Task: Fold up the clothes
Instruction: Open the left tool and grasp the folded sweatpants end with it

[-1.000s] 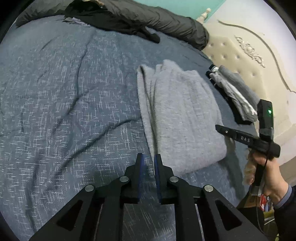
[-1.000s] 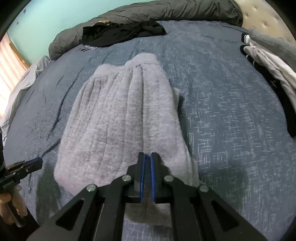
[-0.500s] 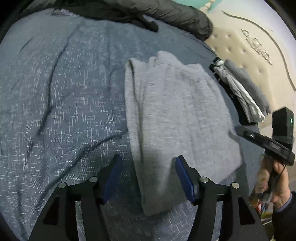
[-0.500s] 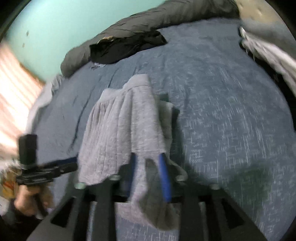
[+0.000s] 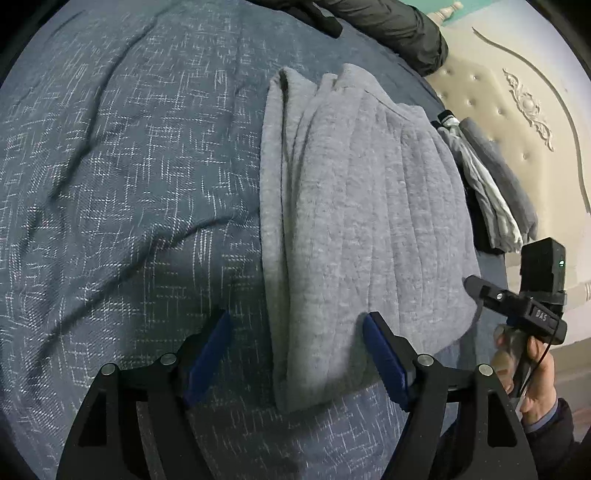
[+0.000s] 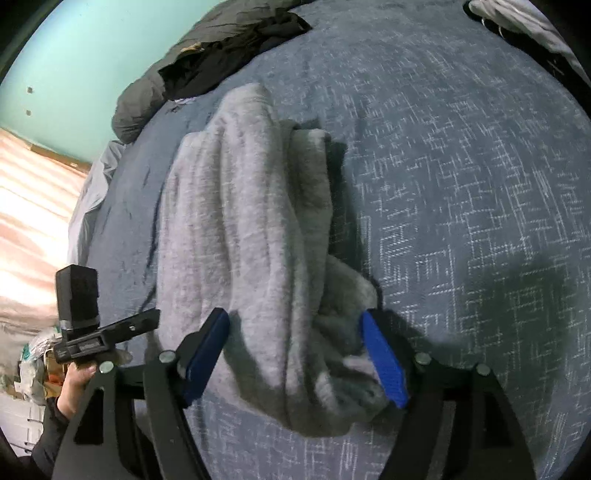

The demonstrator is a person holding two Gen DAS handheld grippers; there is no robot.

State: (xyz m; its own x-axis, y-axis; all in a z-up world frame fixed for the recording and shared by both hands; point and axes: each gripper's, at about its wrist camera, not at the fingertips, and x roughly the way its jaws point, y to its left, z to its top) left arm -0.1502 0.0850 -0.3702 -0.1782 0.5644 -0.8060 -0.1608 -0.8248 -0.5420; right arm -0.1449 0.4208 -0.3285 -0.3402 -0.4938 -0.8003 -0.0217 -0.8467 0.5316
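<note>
A folded light grey fleece garment point(image 5: 354, 221) lies on the blue-grey bedspread point(image 5: 129, 184). My left gripper point(image 5: 297, 328) is open, its blue pads straddling the garment's near left folded edge. My right gripper point(image 6: 295, 328) is open over the garment's point(image 6: 251, 229) near right corner, where the layers bunch up. Each gripper shows from the side in the other's view: the right gripper point(image 5: 476, 288) at the garment's right edge, the left gripper point(image 6: 147, 319) at its left edge.
A dark grey duvet with black clothes point(image 5: 399, 22) lies along the far side of the bed. A pile of folded grey, white and black clothes point(image 5: 487, 192) sits by the cream tufted headboard point(image 5: 517, 92). A teal wall point(image 6: 74, 48) is behind.
Both grippers went from shut to wide open and moved forward over the garment's near edge. The right corner of the garment now looks more bunched.
</note>
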